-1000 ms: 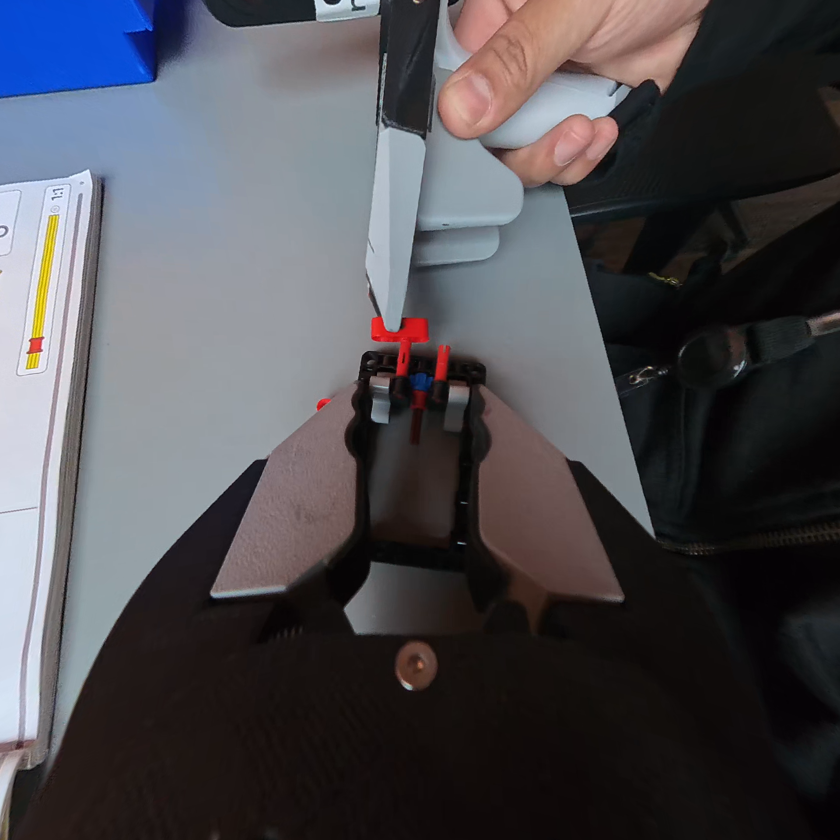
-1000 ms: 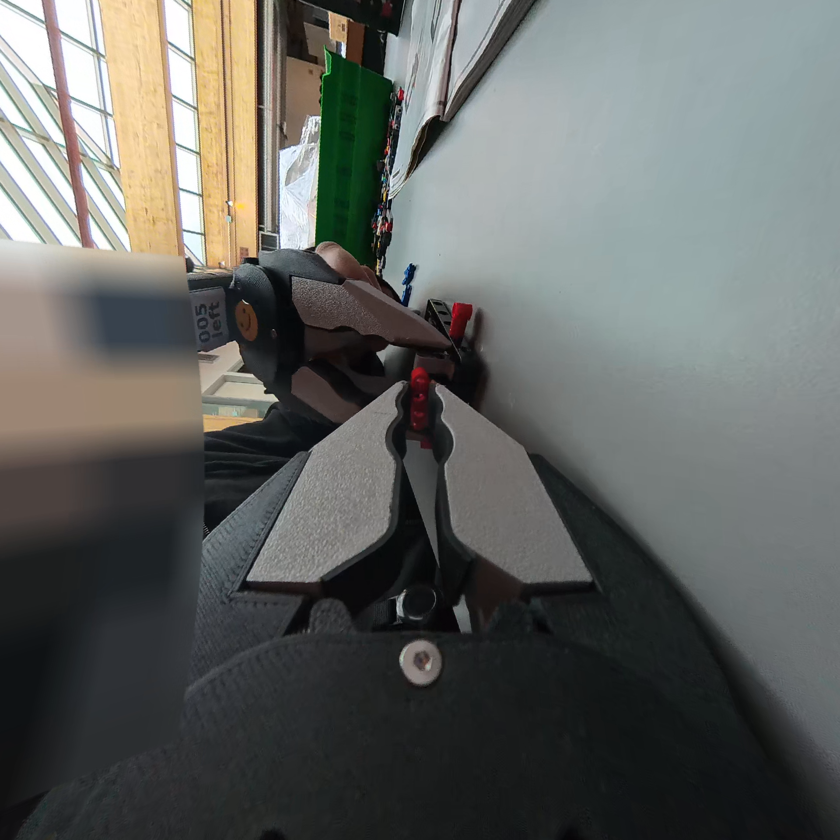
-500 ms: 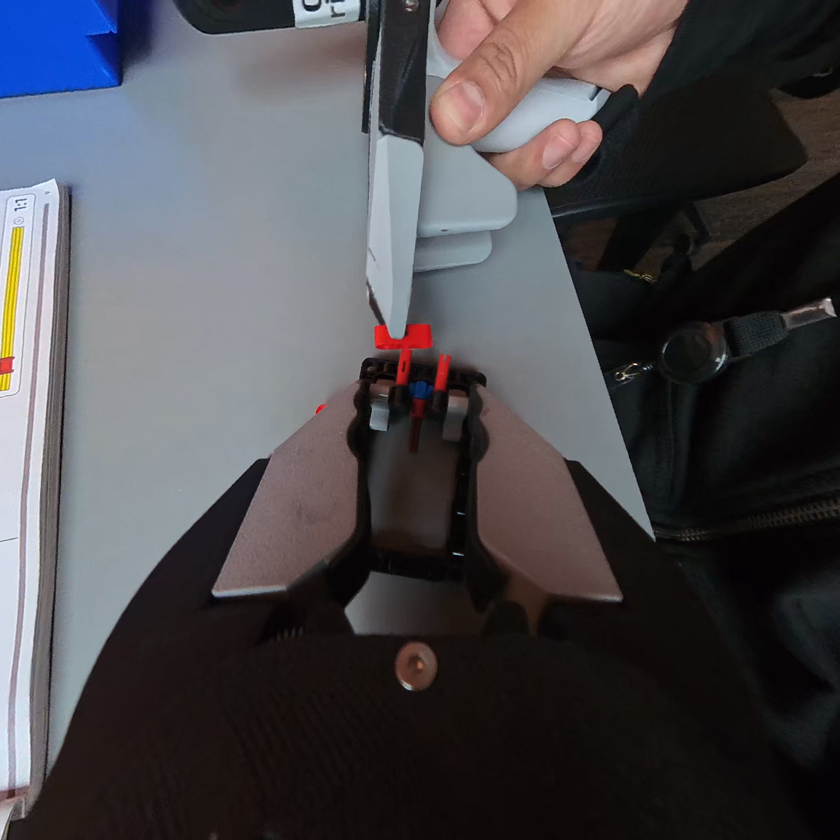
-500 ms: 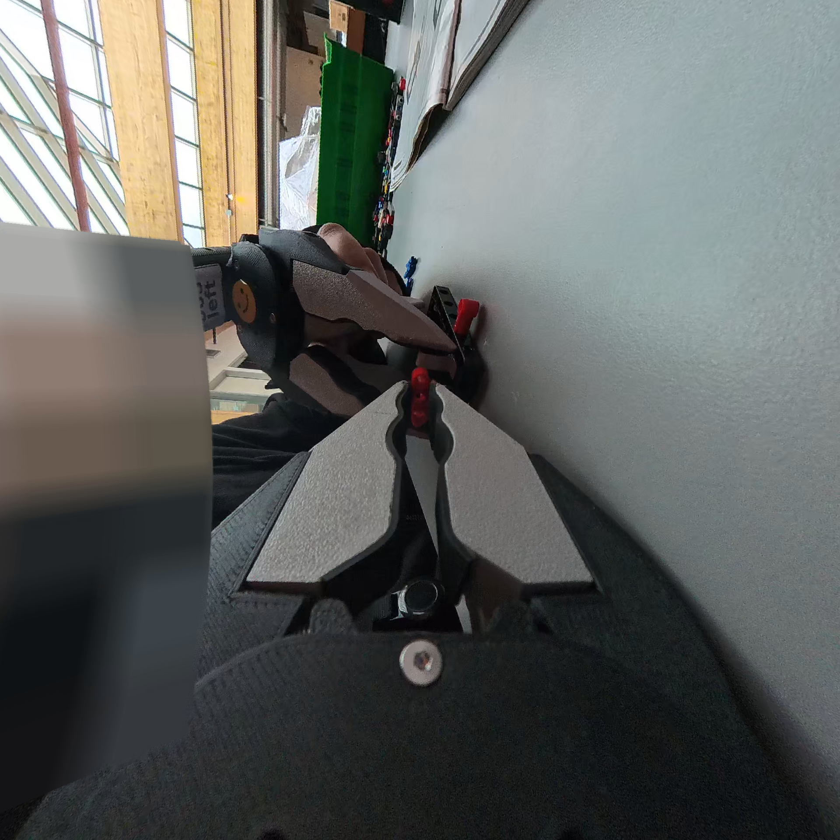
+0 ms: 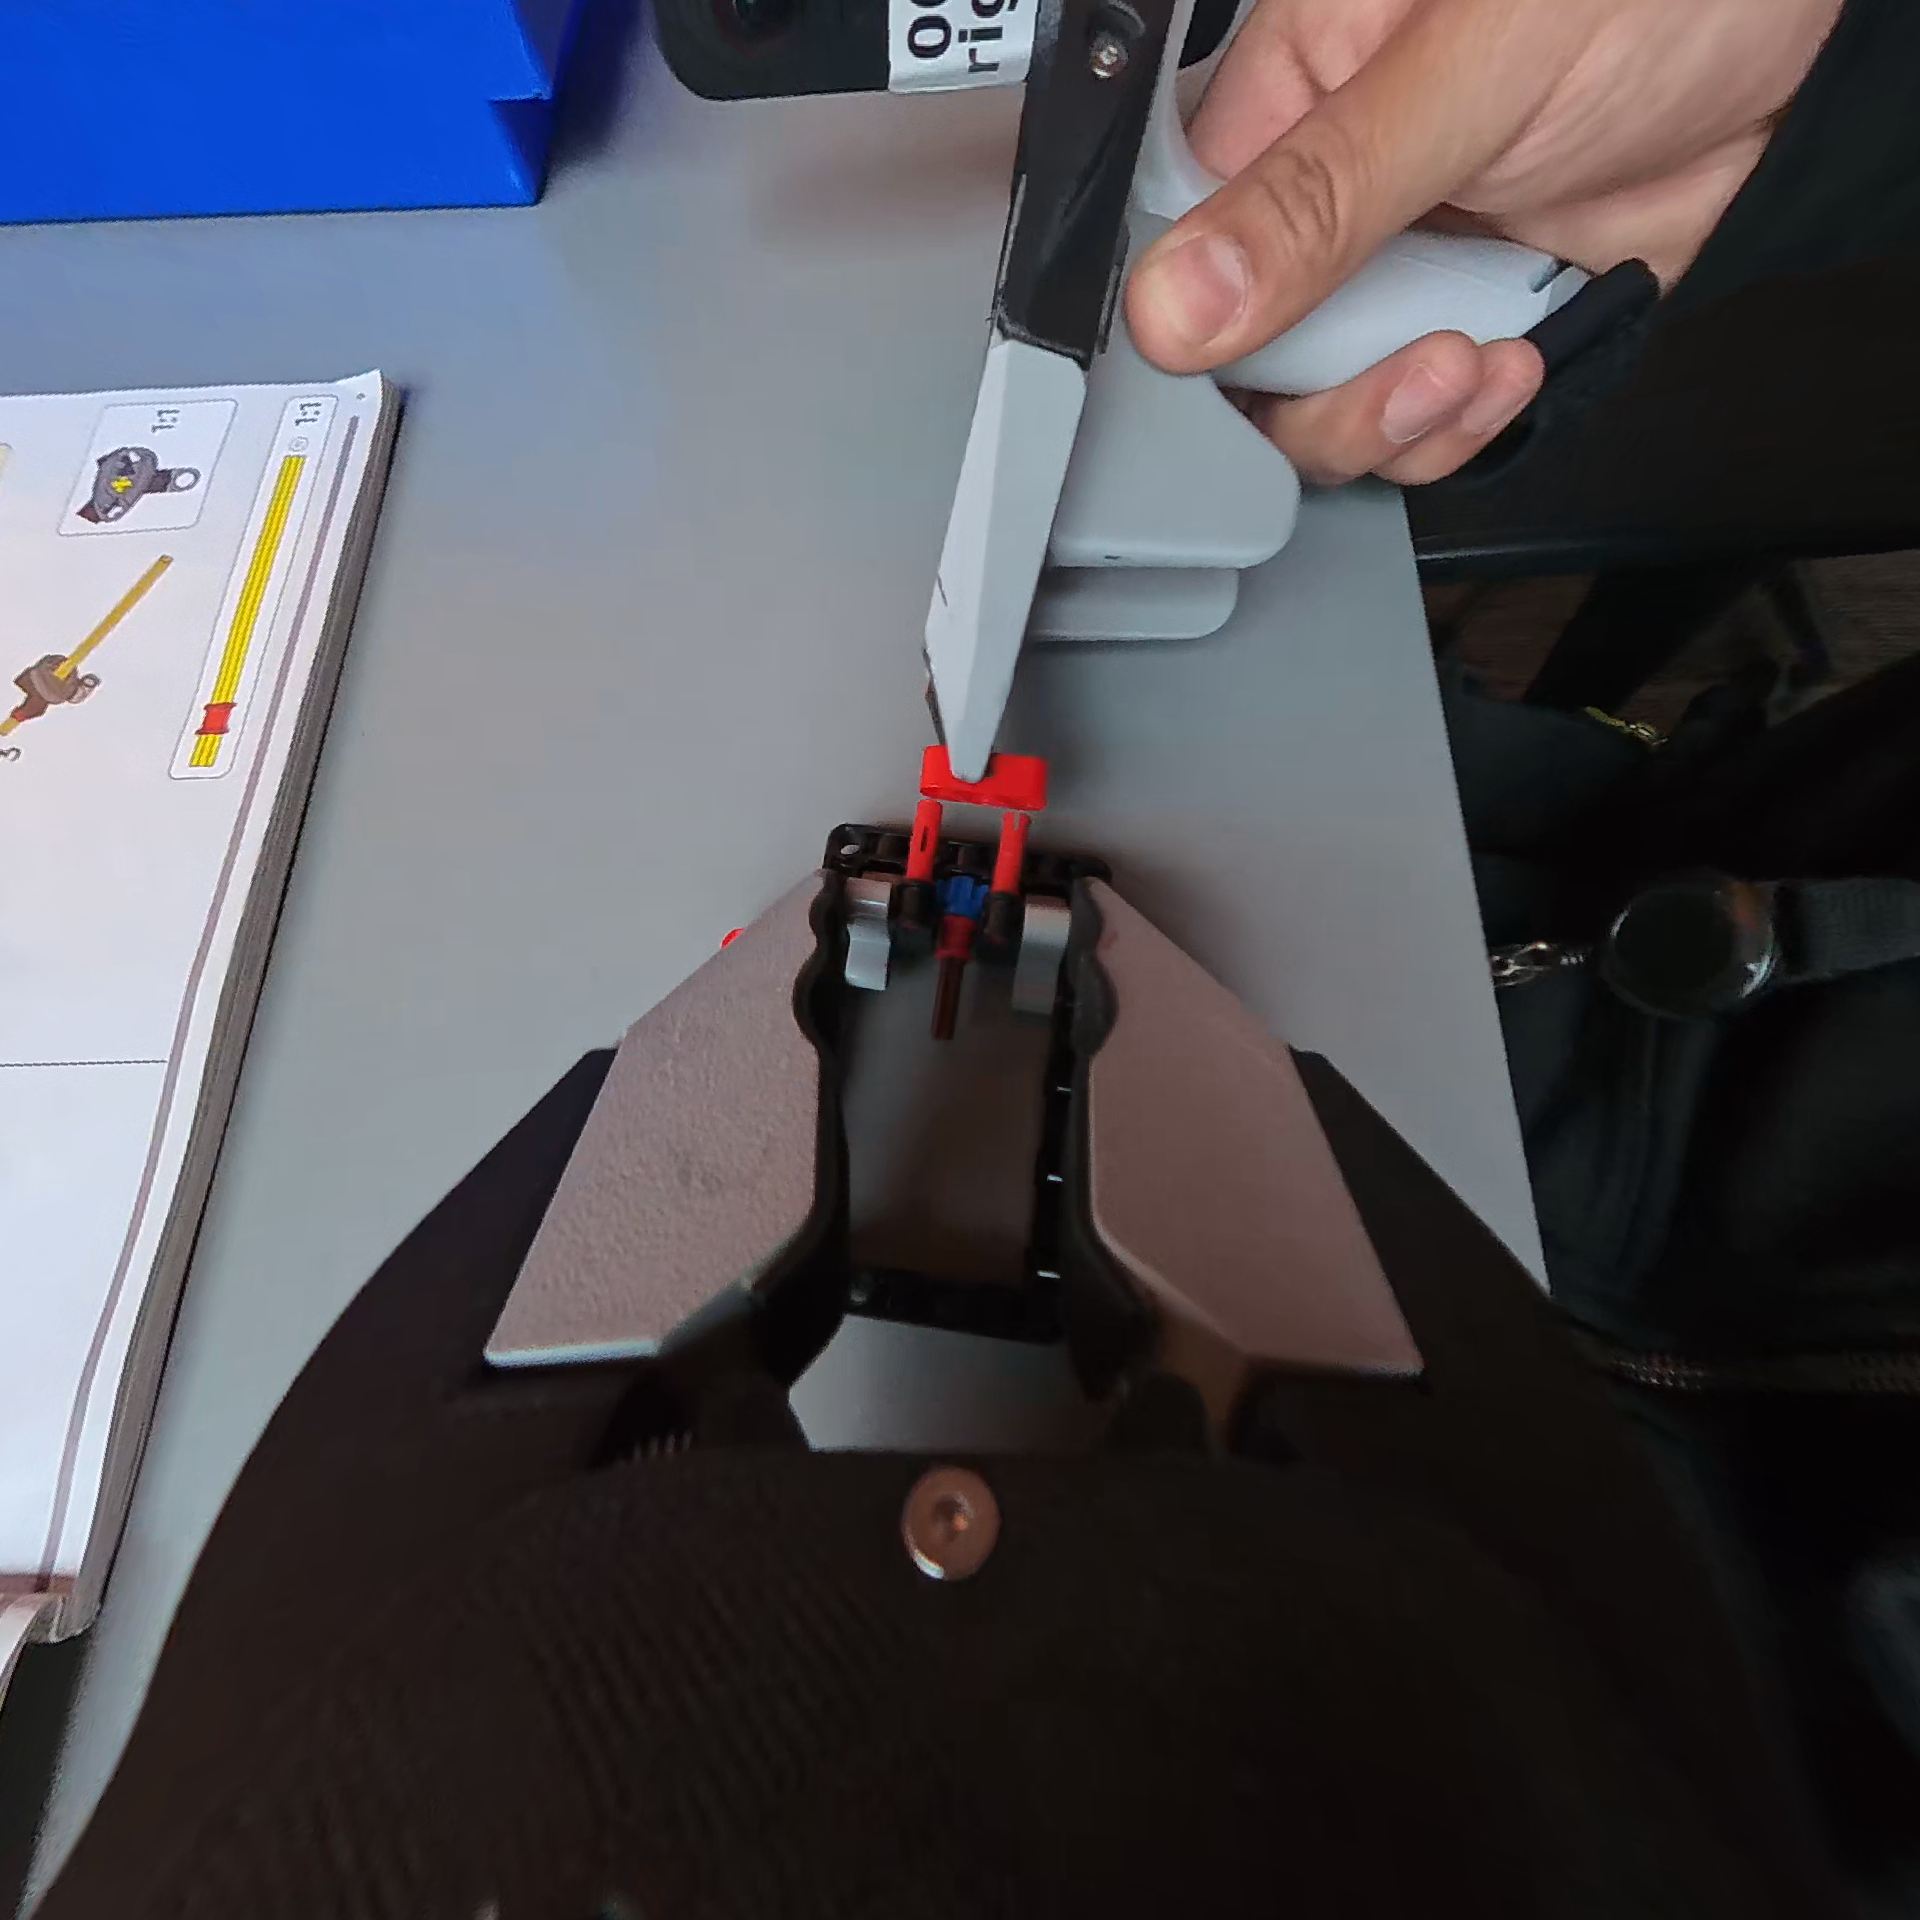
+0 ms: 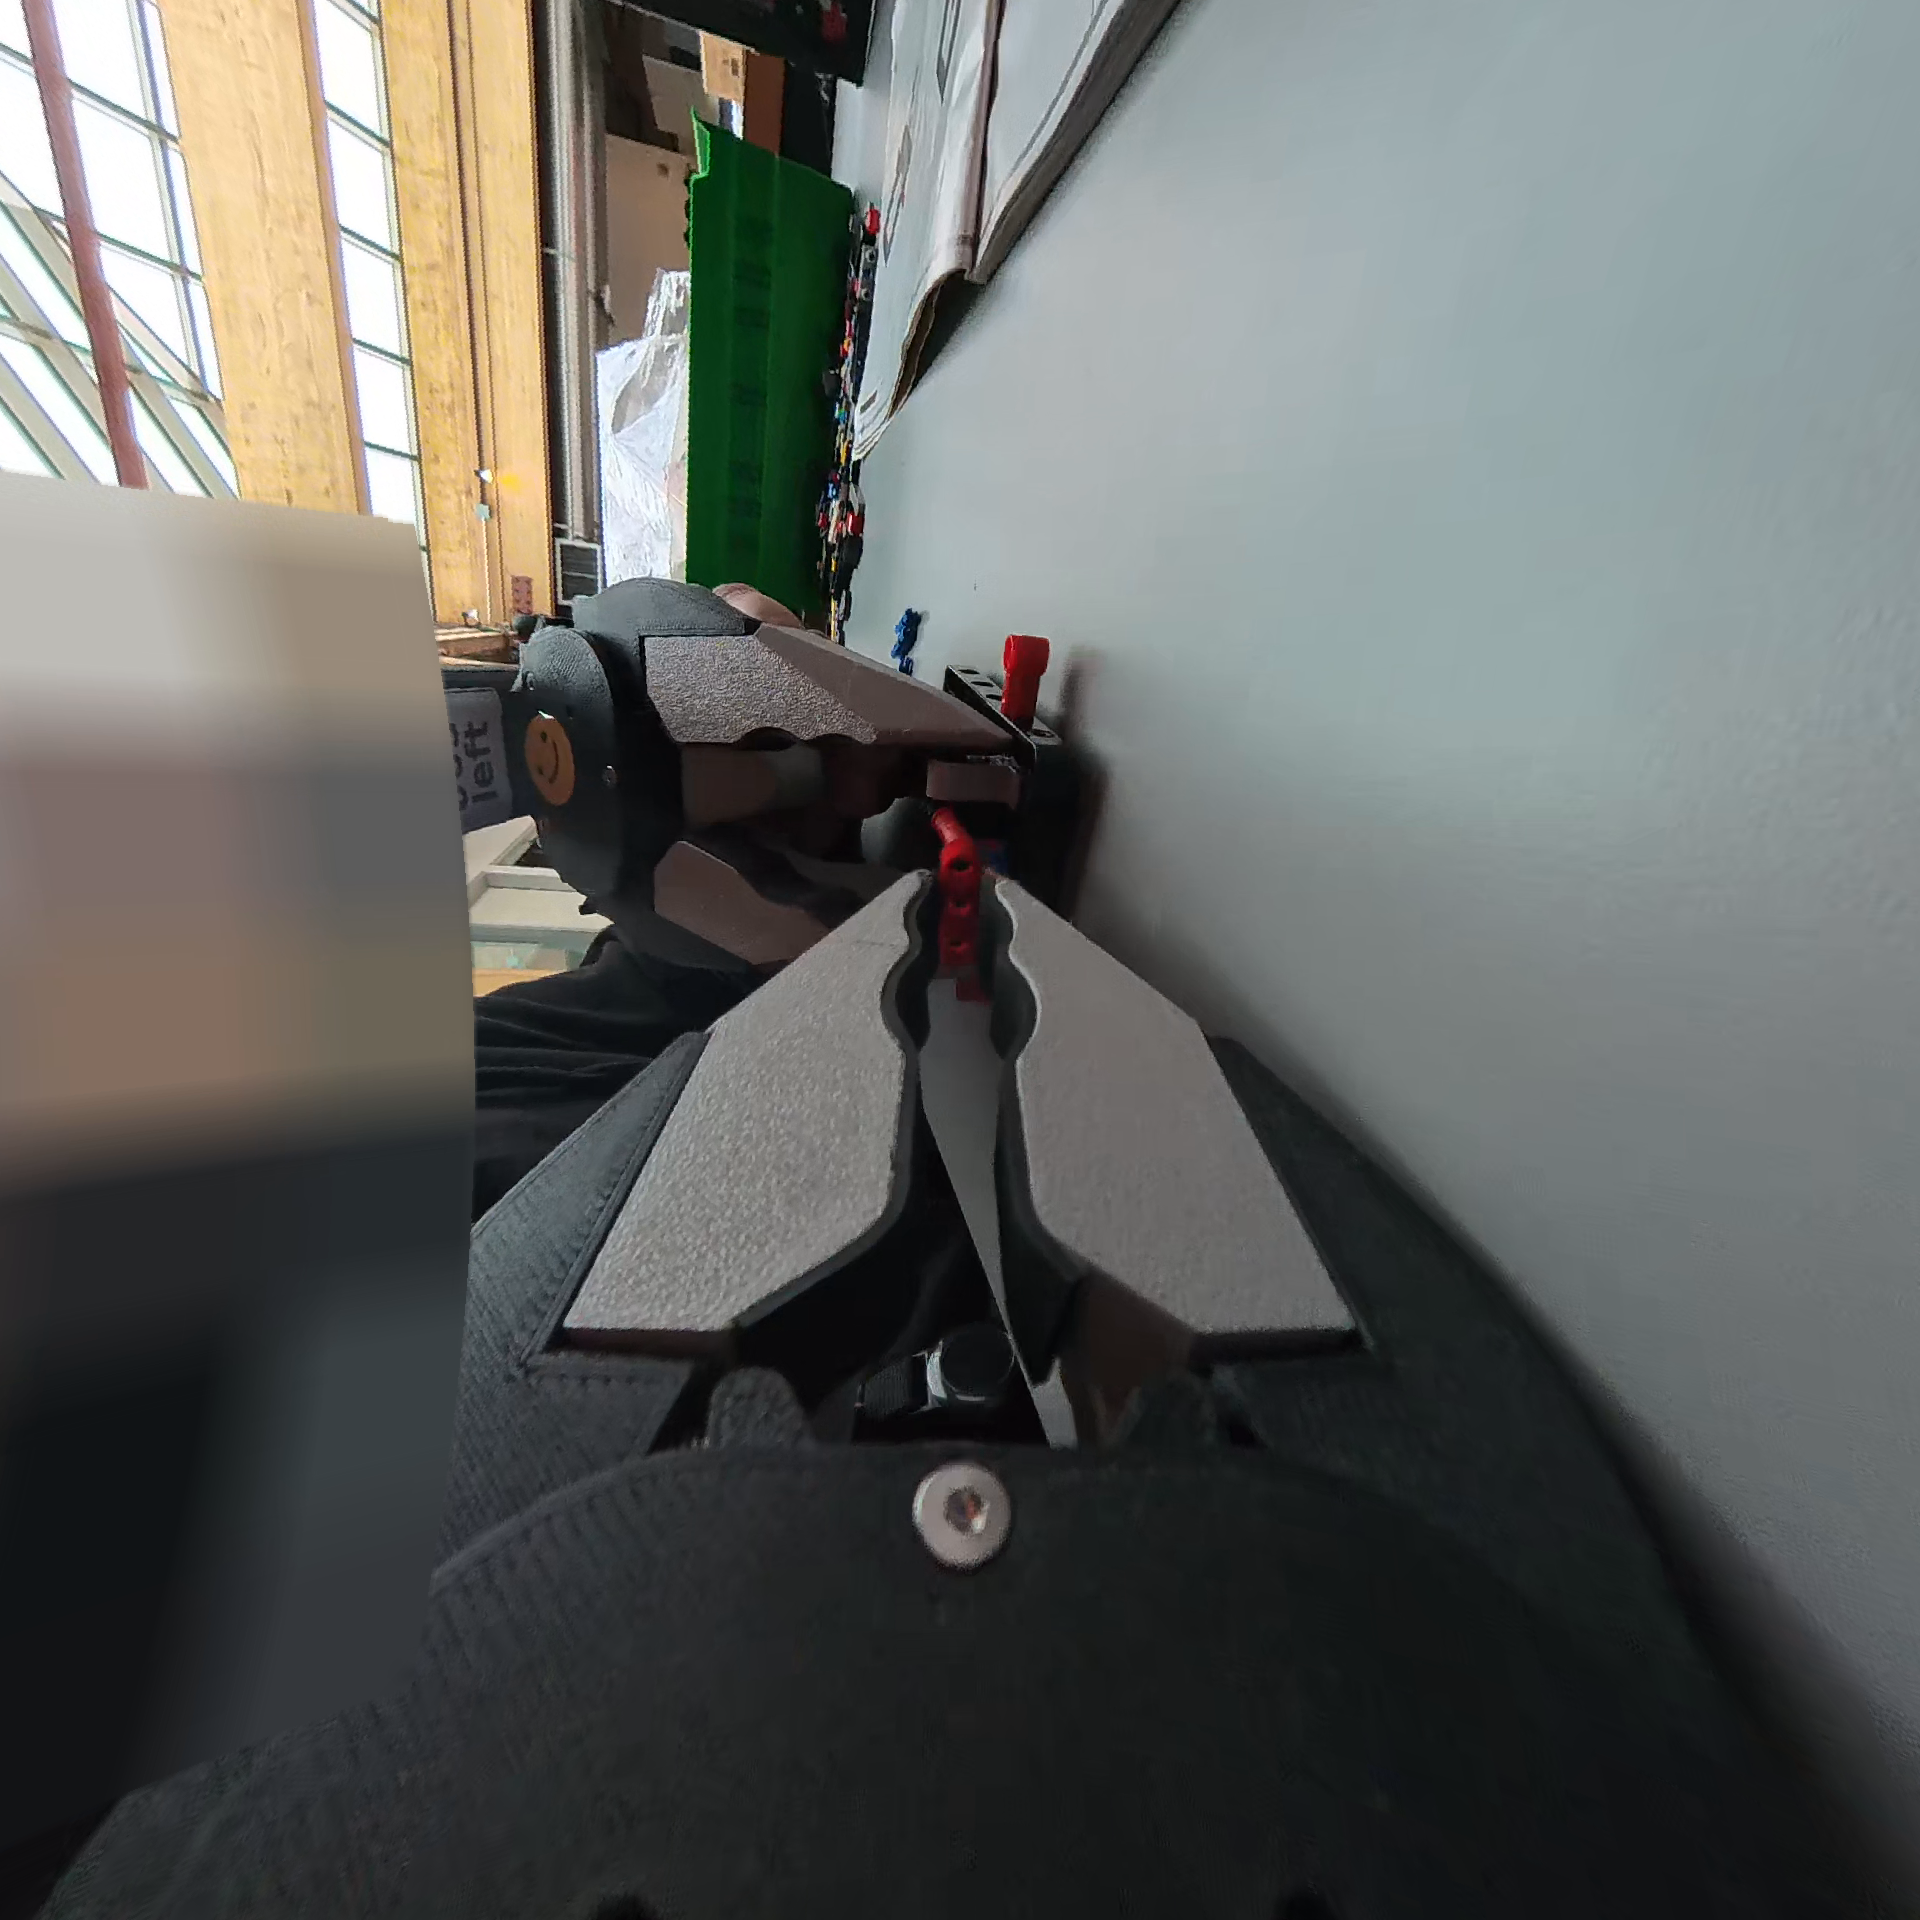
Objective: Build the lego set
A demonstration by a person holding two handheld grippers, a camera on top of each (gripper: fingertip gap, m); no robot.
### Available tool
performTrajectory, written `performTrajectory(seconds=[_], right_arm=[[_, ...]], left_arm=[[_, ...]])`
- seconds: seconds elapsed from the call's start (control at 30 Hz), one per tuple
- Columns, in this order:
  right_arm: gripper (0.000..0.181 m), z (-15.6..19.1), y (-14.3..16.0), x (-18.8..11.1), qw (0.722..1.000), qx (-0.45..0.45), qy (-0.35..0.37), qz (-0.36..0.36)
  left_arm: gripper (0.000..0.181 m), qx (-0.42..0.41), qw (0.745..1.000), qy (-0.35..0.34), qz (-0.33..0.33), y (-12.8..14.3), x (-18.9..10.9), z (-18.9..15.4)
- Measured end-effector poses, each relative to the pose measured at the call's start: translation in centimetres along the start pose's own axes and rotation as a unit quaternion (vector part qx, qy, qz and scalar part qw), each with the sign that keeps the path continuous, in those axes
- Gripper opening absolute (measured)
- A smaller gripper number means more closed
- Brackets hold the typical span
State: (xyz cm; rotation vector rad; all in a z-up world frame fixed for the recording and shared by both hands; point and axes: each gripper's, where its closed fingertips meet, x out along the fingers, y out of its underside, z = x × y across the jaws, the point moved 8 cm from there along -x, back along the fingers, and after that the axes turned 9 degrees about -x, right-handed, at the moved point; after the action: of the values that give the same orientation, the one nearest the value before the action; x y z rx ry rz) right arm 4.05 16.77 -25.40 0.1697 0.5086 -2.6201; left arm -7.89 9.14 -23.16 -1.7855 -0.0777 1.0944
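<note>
To the left of the jaws lies 1 open instruction booklet (image 5: 156, 831) on the grey table (image 5: 623, 520), with 1 blue box (image 5: 260, 94) beyond it. The left gripper (image 5: 956, 935) is clamped on 1 black lego frame (image 5: 966, 1060), its 2 fingers (image 5: 717, 1122) pressing the frame's outer sides. Between the fingertips sit 2 grey pieces, 1 blue piece and 1 dark red axle. 2 red pins (image 5: 921, 847) stand out of the frame's far edge, just past the fingertips. Directly ahead, the right gripper (image 5: 971, 748) comes down steeply from above, its jaws pinched together on 1 flat red connector (image 5: 987, 779), which sits at the tips of the 2 pins. 1 hand (image 5: 1455, 208) wraps its grey handle, thumb forward. In the right wrist view the connector (image 6: 961, 914) stands on edge between the nearly closed fingers, with the left gripper (image 6: 987, 753) just beyond.
</note>
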Motion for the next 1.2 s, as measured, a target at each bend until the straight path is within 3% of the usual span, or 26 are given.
performTrajectory(seconds=[1.2], right_arm=[[0.005,0.01,-0.43,0.81,1.0,0.02,0.008,-0.023]], left_arm=[[0.04,-0.028,0.999,-0.017,-0.002,0.12,-0.17,0.43]])
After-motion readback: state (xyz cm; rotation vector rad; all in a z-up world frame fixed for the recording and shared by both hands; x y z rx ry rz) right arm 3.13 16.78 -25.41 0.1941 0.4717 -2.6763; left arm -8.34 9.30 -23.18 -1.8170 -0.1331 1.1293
